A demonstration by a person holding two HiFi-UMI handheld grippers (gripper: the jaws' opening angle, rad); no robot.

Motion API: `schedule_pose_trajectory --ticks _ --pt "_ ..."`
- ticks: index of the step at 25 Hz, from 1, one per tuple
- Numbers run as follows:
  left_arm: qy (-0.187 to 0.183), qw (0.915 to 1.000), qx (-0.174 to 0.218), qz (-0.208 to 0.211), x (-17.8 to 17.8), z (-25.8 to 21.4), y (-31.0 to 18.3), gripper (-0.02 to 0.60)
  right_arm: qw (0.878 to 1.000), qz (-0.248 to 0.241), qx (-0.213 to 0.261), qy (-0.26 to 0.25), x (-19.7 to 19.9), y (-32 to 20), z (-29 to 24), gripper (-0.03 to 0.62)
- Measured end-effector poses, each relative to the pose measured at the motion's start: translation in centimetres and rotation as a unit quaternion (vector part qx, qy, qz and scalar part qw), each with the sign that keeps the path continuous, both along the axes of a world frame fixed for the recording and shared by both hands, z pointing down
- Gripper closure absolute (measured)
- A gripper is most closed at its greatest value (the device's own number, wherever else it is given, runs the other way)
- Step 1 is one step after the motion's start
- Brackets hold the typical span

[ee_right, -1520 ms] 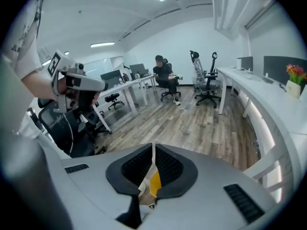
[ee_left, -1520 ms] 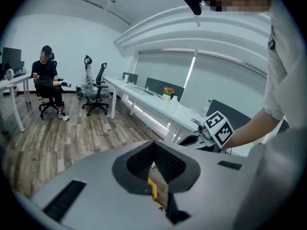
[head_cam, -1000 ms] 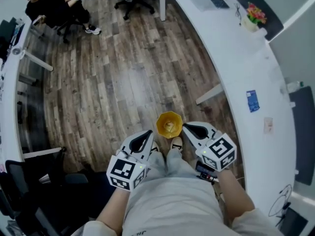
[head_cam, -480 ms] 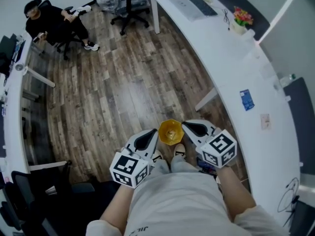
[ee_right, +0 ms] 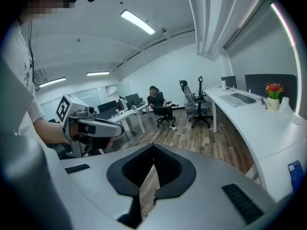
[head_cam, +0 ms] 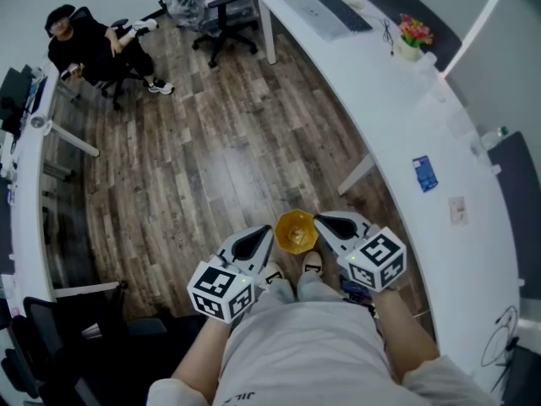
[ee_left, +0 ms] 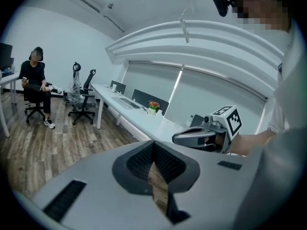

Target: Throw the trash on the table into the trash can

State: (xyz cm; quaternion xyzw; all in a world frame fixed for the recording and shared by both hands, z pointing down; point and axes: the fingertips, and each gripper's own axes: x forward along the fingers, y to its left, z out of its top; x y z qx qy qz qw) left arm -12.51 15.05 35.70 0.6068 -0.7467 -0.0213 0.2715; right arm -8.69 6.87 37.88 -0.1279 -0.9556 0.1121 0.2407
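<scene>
In the head view, I'm looking steeply down at a wood floor, and I'm holding both grippers out in front of the body. The yellow trash can (head_cam: 296, 231) is standing on the floor just beyond the shoes, between the tips of the left gripper (head_cam: 256, 240) and the right gripper (head_cam: 326, 222); neither tip is touching it. A long curved white table (head_cam: 397, 117) is running along the right side. A blue card (head_cam: 425, 173) and a pale slip (head_cam: 457, 211) are lying on its top, well apart from the can; whether they are the trash I cannot tell. Farther up the table a flower pot (head_cam: 412, 35) and a keyboard (head_cam: 342, 10) are sitting. A seated person (head_cam: 89, 47) is at the upper left, with an office chair (head_cam: 218, 7) near the table's far end.

In the left gripper view, the jaws are meeting at their tips with nothing between them, and only floor is showing through the gap below. The right gripper is pointing across in front of the table.

In the right gripper view, the jaws are pressed together and empty too. The left gripper is showing at the left, and the table is curving away on the right.
</scene>
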Motion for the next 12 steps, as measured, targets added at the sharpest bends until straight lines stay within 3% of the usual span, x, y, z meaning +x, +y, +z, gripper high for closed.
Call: schedule_pose_trajectory --ticks 12 --pt "-0.008 0.9997 0.007 0.020 0.37 -0.05 -0.15 0.580 1.000 0.015 -0.001 0.003 0.56 -0.04 0.15 0.562"
